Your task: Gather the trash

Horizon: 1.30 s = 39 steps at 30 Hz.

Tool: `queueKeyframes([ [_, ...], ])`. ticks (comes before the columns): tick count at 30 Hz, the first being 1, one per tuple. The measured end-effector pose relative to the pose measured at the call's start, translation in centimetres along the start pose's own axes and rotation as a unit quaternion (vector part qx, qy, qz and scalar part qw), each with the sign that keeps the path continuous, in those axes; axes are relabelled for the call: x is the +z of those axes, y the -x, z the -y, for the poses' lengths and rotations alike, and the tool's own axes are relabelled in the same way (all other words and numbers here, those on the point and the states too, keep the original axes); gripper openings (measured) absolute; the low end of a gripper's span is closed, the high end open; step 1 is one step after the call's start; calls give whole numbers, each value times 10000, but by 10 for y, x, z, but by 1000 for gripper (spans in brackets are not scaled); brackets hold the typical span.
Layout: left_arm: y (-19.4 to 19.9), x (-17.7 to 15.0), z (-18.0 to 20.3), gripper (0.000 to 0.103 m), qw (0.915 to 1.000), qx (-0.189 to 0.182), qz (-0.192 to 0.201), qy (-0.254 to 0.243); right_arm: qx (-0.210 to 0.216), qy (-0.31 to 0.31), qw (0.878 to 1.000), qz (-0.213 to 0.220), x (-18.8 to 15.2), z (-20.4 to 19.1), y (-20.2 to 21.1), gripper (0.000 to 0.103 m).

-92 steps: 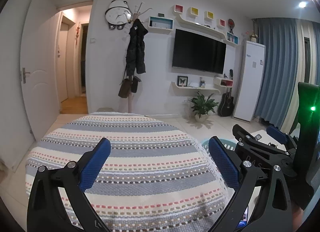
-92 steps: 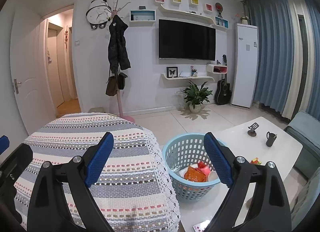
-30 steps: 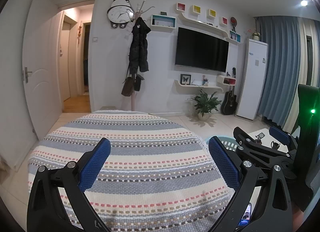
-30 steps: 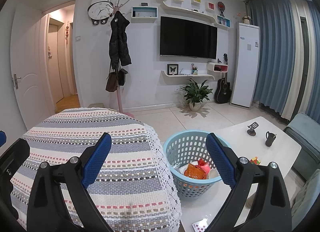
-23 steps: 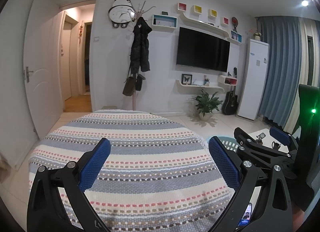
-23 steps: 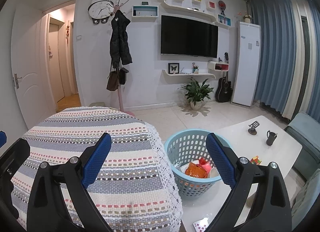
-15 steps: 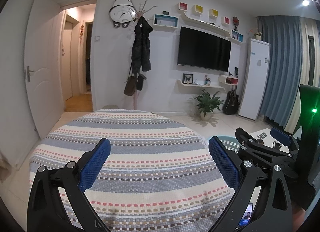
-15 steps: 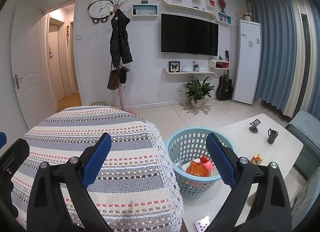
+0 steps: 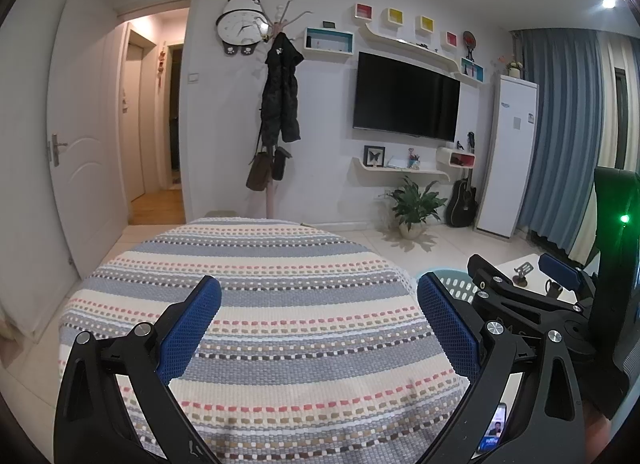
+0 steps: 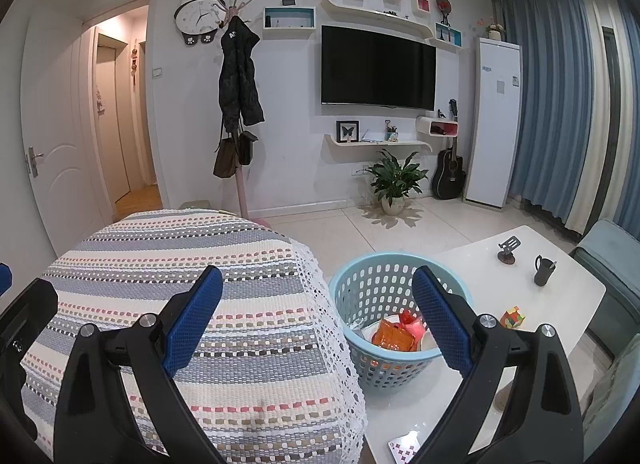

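A light blue basket (image 10: 372,288) stands on the white table (image 10: 568,304), right of the striped round table (image 10: 224,328). Inside it lie an orange wrapper (image 10: 394,338), a red piece (image 10: 412,322) and white scraps. My right gripper (image 10: 318,318) is open and empty, held above the striped cloth's edge and the basket. My left gripper (image 9: 318,326) is open and empty over the striped table (image 9: 280,296). The right gripper (image 9: 532,284) shows in the left wrist view, in front of the basket's rim (image 9: 452,278).
On the white table stand a black cup (image 10: 542,270), a small phone stand (image 10: 508,250), a colourful cube (image 10: 513,317) and a playing card (image 10: 404,446). A grey-blue sofa (image 10: 612,256) is at right. A coat rack (image 10: 240,104), plant (image 10: 394,180) and guitar (image 10: 450,170) line the far wall.
Both views have drifted slightly: the room has shifted a little rightwards and the wall looks a bit nearer. Both grippers stay open and empty; the basket's contents are the same.
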<state>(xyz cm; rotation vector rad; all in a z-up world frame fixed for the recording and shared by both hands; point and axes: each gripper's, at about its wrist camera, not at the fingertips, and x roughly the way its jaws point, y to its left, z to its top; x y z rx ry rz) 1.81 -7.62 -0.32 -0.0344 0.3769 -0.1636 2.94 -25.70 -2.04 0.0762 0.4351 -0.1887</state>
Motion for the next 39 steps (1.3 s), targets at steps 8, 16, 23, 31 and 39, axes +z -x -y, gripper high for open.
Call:
queueKeyframes([
  [8,0,0,0,95,10000,-1,1,-25,8,-7,10000,-11,-1,0,0,91],
  [16,-4,2,-7,95,9999,-47,-50,113,24,1,10000,-22,-2,-2,-1,91],
  [23,-3,4,-11,95,9998,100,16,147,68,32,10000,-34,-1,-5,-2,91],
  [31,1,7,-12,95,9998,148,143,51,85,46,9999,-37,-1,-5,-2,91],
  [39,-2,14,-30,95,9994,202,67,259,158,80,9998,-66,-1,-8,-2,91],
])
